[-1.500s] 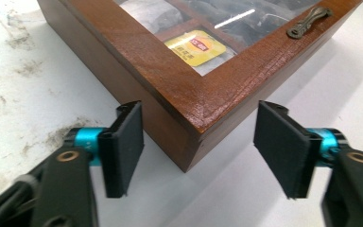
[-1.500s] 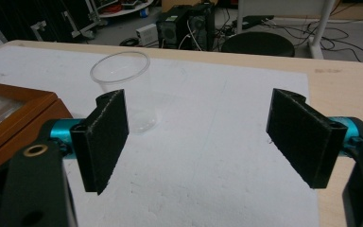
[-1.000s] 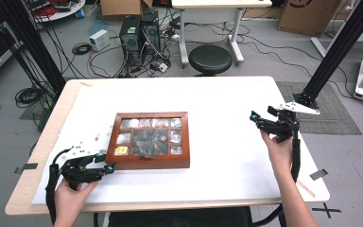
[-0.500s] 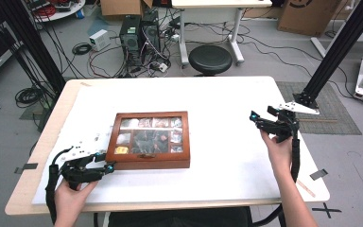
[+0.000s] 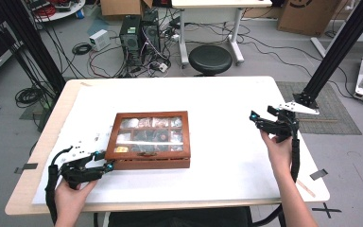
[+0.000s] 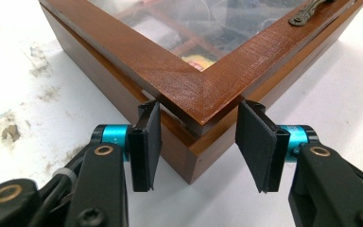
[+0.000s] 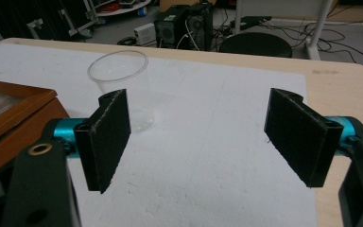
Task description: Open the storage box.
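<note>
A brown wooden box (image 5: 149, 163) with a glass lid and several compartments lies in the middle of the white table. My left gripper (image 5: 103, 160) is at its near left corner. In the left gripper view, that corner of the box (image 6: 189, 85) sits between the two pads (image 6: 149, 142), which touch its two sides. The jaws have just been closing on it. My right gripper (image 5: 261, 113) hovers over the right side of the table, well clear of the box. Its jaws (image 7: 203, 137) stand wide open with nothing between them.
A clear plastic cup (image 7: 118, 85) stands upright on the table beyond the right gripper, next to the box's side. A brass handle (image 6: 312, 9) sits on the lid's front edge. Behind the table are a black stool (image 5: 210, 59) and computer towers (image 5: 139, 30).
</note>
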A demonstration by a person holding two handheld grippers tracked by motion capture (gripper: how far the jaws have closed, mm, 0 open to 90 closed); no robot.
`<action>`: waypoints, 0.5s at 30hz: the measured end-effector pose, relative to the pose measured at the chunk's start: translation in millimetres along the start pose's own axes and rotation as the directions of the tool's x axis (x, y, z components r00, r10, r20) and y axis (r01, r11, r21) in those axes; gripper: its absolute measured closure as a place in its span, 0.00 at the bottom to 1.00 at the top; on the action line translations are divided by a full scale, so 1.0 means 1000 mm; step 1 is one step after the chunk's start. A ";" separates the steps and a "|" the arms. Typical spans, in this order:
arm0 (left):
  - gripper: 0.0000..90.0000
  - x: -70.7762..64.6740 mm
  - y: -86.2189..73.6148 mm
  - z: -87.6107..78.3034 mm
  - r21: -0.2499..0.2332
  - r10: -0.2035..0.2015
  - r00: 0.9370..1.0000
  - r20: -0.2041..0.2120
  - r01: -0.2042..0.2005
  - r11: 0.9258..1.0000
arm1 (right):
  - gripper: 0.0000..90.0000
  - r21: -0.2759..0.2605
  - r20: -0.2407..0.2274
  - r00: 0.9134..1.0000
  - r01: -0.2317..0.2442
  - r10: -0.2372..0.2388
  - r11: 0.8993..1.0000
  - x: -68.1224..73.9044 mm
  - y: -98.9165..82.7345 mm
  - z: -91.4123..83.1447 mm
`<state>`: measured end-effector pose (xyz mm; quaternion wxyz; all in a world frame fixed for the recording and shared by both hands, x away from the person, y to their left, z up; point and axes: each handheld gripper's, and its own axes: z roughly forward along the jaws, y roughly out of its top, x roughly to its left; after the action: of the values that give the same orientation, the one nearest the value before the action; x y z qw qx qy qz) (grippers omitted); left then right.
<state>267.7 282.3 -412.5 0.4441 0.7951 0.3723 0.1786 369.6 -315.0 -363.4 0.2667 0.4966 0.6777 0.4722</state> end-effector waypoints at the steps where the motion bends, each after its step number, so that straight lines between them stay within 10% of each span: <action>1: 0.57 0.000 0.000 -0.001 -0.004 -0.001 1.000 -0.003 0.001 1.000 | 0.26 0.000 0.000 1.000 -0.001 0.001 1.000 0.000 0.000 0.000; 15: 0.54 -0.003 0.010 -0.007 -0.067 -0.025 0.997 -0.067 0.020 0.998 | 0.26 0.000 -0.001 1.000 -0.003 0.003 1.000 0.000 0.000 0.001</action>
<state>266.2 280.6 -400.3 0.4595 0.7692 0.3900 0.2125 369.8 -314.7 -363.9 0.2658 0.4974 0.6772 0.4726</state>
